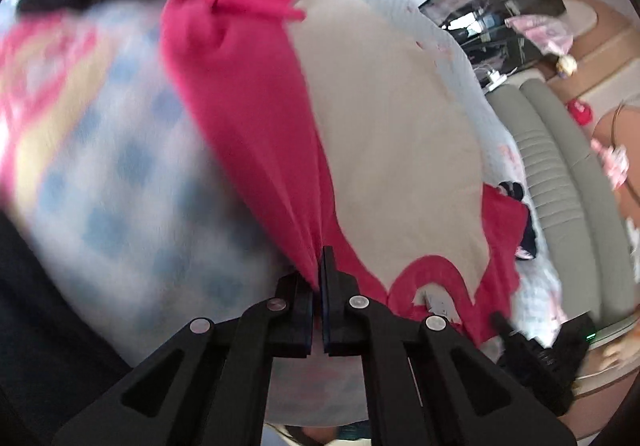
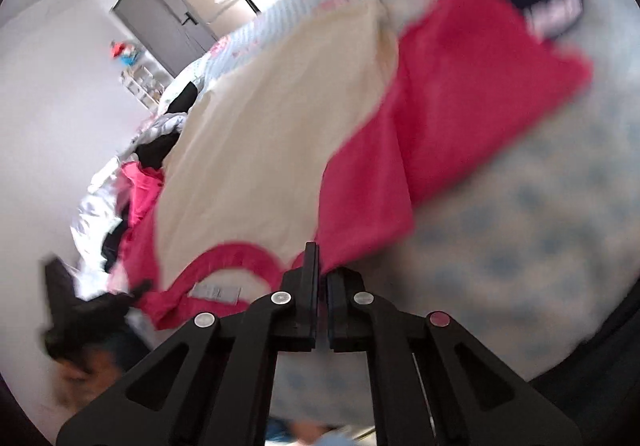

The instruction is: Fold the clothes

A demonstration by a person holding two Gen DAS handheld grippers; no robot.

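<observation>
A cream shirt with pink sleeves and a pink collar (image 1: 384, 150) (image 2: 264, 150) is held up off a bed and stretched between both grippers. My left gripper (image 1: 320, 270) is shut on the pink shoulder cloth beside the collar. My right gripper (image 2: 322, 266) is shut on the other pink shoulder. The collar with its white label (image 2: 216, 292) hangs between them. One pink sleeve (image 1: 240, 6) trails away to the upper left in the left wrist view. In the right wrist view the other sleeve (image 2: 492, 62) spreads to the upper right. Both views are blurred by motion.
Under the shirt lies a white blanket with blue checks (image 1: 132, 174) (image 2: 520, 230). More clothes, dark and pink (image 2: 144, 166), are piled at the bed's edge. A grey padded headboard (image 1: 560, 166), a grey door (image 2: 160, 18) and a white wall (image 2: 52, 106) surround the bed.
</observation>
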